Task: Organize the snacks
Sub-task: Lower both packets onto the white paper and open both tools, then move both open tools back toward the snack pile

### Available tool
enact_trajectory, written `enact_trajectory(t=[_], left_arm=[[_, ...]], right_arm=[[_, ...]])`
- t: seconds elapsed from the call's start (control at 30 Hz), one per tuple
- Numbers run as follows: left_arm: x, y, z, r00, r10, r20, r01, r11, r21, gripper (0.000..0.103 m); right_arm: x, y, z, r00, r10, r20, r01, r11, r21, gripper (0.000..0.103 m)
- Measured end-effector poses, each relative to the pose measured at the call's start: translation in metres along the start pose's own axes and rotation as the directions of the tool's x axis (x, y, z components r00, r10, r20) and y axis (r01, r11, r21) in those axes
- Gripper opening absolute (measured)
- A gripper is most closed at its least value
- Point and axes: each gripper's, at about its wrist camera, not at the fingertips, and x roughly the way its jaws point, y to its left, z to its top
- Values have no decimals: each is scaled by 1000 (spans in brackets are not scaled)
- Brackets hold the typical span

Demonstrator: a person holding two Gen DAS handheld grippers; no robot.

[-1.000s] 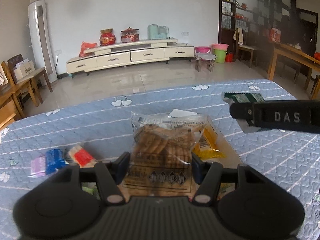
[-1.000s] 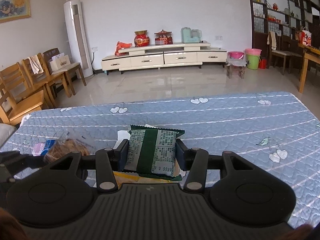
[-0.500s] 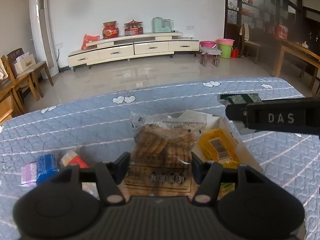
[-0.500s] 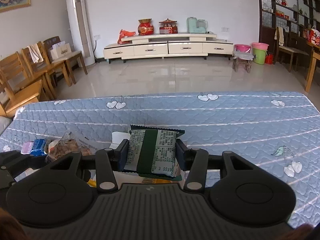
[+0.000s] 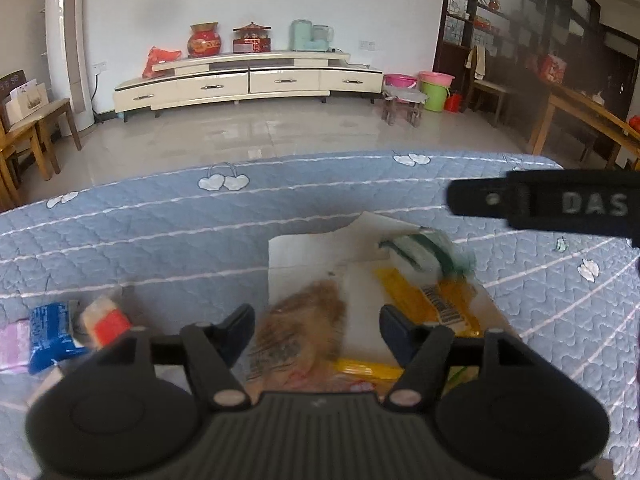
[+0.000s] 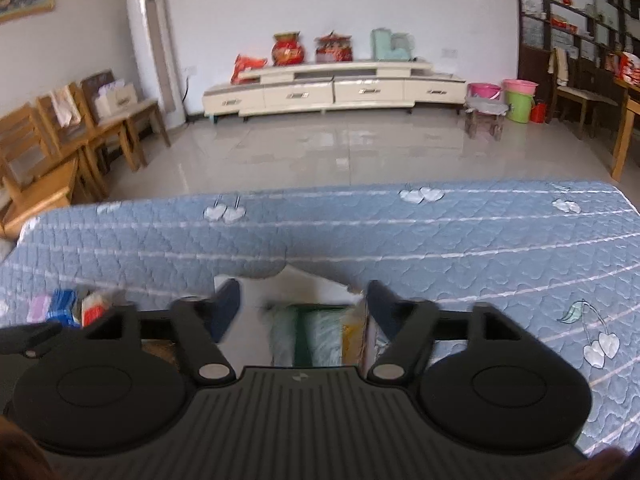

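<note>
With both sets of fingers now opening, my right gripper (image 6: 300, 306) has let the green packet (image 6: 310, 340) drop and my left gripper (image 5: 316, 328) the biscuit bag (image 5: 304, 328), both landing in the white box (image 5: 304, 252) mid-table, so two snacks are stowed.

We see the clear bag of brown biscuits (image 5: 300, 332), blurred, over the near left part of the open white box (image 5: 304, 252) on the blue quilted tabletop (image 5: 160, 232), while the green-and-white packet (image 5: 424, 250), also blurred, sits above the yellow packets (image 5: 428, 304) at the box's right side. Left of the box, we find a blue packet (image 5: 50, 334), a pale pink one (image 5: 12, 344) and a red-and-white one (image 5: 106, 320) lying close together on the quilt.
</note>
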Motion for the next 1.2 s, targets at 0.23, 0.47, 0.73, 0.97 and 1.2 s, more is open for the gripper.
enact_trajectory(t=[0.23,0.47,0.73,0.97,1.2], left_arm=[[-33,11,-5,999,42,27,-42,999,-14,69],[-81,37,-20,990,125,62,-123,992,-42,70],[-126,68,-47,977,206,61,-201,976,-83,70],[-149,95,-67,966,254,48,-247,961,-125,70],[-165,116,-82,955,294,52,-283,948,-147,70]], right_arm=[[-39,4,-5,998,-48,46,48,999,-3,90],[-78,24,-24,995,-69,66,73,996,-58,97],[-105,56,-47,999,-19,49,22,998,-65,98],[-109,90,-60,999,27,25,-25,997,-79,98],[-104,120,-69,997,74,2,-74,991,-111,98]])
